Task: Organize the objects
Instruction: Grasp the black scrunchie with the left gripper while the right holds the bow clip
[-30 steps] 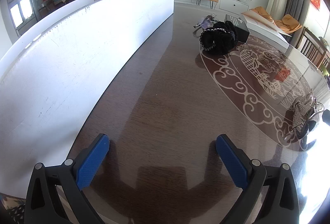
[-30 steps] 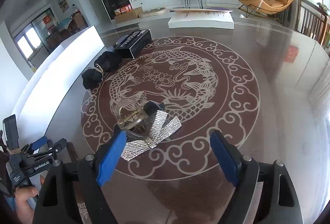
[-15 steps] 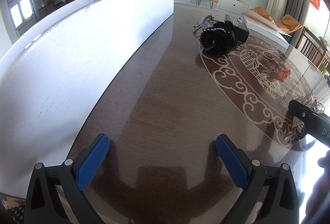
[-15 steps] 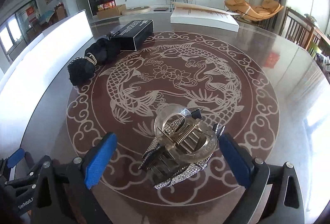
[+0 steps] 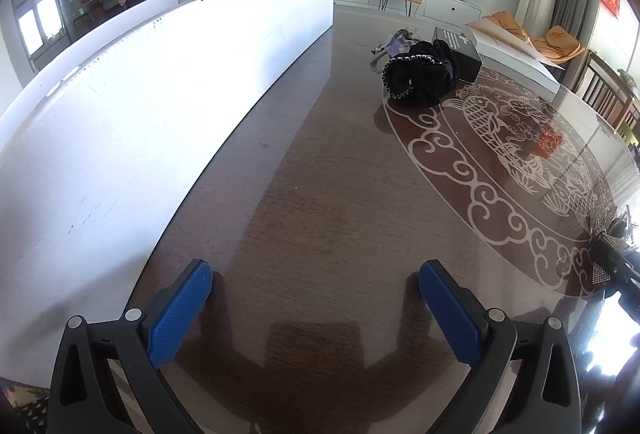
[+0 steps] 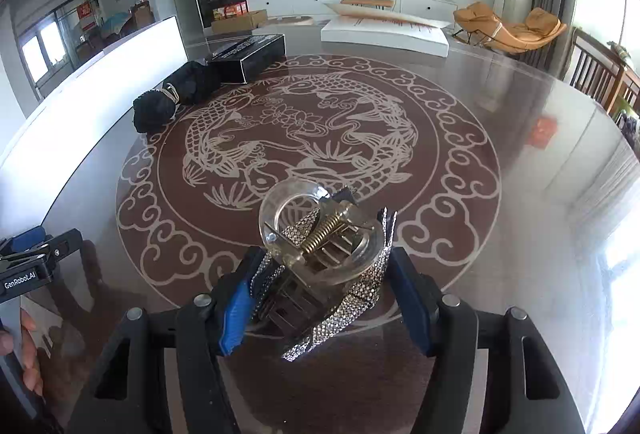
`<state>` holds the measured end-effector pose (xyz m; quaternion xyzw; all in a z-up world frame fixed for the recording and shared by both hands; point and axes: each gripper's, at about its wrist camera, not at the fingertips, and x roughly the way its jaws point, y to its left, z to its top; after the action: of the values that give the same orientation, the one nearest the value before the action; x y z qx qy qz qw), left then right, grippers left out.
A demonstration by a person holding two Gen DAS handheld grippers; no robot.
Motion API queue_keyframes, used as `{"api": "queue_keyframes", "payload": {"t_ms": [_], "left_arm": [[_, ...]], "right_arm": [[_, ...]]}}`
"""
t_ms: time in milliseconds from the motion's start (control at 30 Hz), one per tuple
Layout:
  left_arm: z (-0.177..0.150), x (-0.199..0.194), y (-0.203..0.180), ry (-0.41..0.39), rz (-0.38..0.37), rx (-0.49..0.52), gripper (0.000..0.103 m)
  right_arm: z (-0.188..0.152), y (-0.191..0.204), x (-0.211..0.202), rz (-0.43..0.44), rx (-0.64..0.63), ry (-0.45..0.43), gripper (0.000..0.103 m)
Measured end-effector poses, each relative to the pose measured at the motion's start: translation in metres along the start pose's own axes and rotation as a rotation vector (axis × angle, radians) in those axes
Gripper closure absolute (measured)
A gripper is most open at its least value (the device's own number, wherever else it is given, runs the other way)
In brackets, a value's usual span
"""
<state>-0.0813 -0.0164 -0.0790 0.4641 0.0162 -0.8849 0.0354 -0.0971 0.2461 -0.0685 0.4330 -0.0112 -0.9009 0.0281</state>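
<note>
Rhinestone-covered and clear plastic, the hair claw clip [image 6: 324, 266] sits on the dark glossy table [image 6: 500, 106], over the rim of its koi medallion. The right gripper [image 6: 320, 298] has just been closing, and its blue pads now press on both sides of the clip. The left gripper [image 5: 316, 298] hovers with its jaws wide apart over bare tabletop beside a white board [image 5: 140, 106].

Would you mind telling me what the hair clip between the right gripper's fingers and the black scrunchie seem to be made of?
Hair clip: apparently clear glossy plastic, see-through ring; brass-coloured metal coil spring; glittering rhinestone strips. Black scrunchie: probably soft matte fabric, gathered into folds.
</note>
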Motion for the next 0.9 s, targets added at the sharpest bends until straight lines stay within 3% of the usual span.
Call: {"api": "queue_keyframes", "payload": {"t_ms": [233,333,500,567,600,667,733,900], "left_arm": [[0.057,0.036,-0.030,0.001,-0.131,0.190,0.000],[0.087,0.055,-0.045,0.009,-0.168,0.247,0.000],[0.134,0.085,-0.063,0.051,-0.124,0.200,0.000],[0.143,0.089,-0.071,0.027,-0.105,0.216,0.000],[0.144,0.088,-0.074,0.003,-0.115,0.232,0.005],[0.141,0.082,-0.075,-0.036,-0.163,0.243,0.044],[0.135,0.075,-0.075,-0.050,-0.163,0.257,0.063],[0.087,0.043,-0.057,-0.049,-0.145,0.212,0.064]], "right_arm": [[0.000,0.013,0.004,-0.028,-0.062,0.026,0.023],[0.000,0.011,0.003,-0.019,-0.054,0.027,0.021],[0.000,0.008,0.003,-0.023,-0.058,0.028,0.021],[0.000,0.008,0.003,-0.023,-0.058,0.028,0.021],[0.000,0.008,0.003,-0.023,-0.058,0.028,0.021],[0.000,0.007,0.003,-0.024,-0.059,0.028,0.021],[0.000,0.007,0.004,-0.025,-0.058,0.029,0.020],[0.001,0.006,0.003,-0.025,-0.058,0.029,0.020]]}}
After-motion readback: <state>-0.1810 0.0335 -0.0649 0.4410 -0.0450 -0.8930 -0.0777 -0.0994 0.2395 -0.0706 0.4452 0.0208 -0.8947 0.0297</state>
